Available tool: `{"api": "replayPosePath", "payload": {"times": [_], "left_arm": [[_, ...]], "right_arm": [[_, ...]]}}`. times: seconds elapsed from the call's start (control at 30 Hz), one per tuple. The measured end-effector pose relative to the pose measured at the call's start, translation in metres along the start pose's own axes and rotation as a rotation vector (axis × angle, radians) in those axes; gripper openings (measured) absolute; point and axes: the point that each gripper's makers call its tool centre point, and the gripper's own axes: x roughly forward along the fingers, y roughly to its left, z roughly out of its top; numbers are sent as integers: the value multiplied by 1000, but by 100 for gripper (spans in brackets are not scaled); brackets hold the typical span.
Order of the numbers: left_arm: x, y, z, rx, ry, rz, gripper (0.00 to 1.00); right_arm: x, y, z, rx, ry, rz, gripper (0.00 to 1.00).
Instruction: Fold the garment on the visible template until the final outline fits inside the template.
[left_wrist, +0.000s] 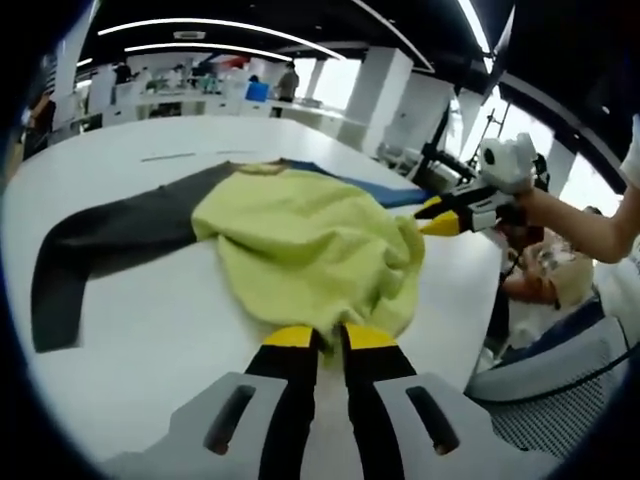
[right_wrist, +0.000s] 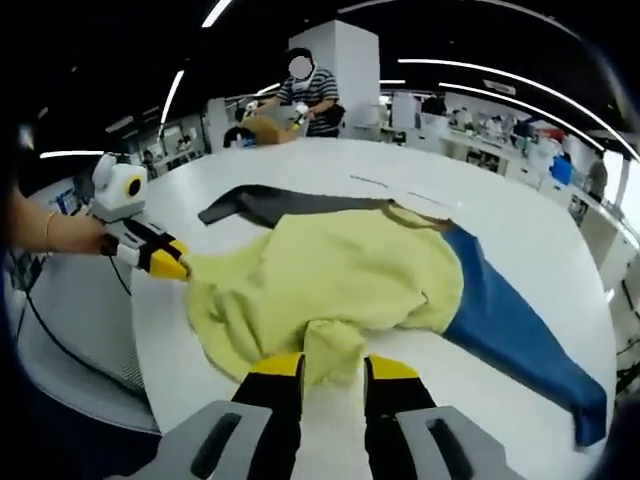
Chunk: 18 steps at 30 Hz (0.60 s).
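White table (left_wrist: 150, 340) carries the yellow garment (left_wrist: 300, 250) just ahead of both claws. Left gripper (left_wrist: 330, 338) grasps its near edge; right gripper (right_wrist: 333, 368) clenches a fold. Gray sleeve (left_wrist: 110, 245) and blue sleeve (right_wrist: 510, 320) spread sideways.

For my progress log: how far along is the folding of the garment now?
Early stage. Done: the yellow body is bunched toward the middle. In hand: left gripper and right gripper each pinch its edge. Left: the dark grey sleeve and blue sleeve lie spread on the white table; no template outline is discernible.

Bright overhead strip lights, fisheye-bent edges
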Motion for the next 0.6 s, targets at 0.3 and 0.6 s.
{"api": "replayPosePath", "payload": {"times": [0.3, 0.6], "left_arm": [[-1, 1, -3, -10, 6, 7, 8], [-2, 4, -6, -22, 12, 18, 9]], "right_arm": [[1, -17, -12, 38, 18, 10, 14], [-5, -28, -16, 74, 9, 29, 13]]}}
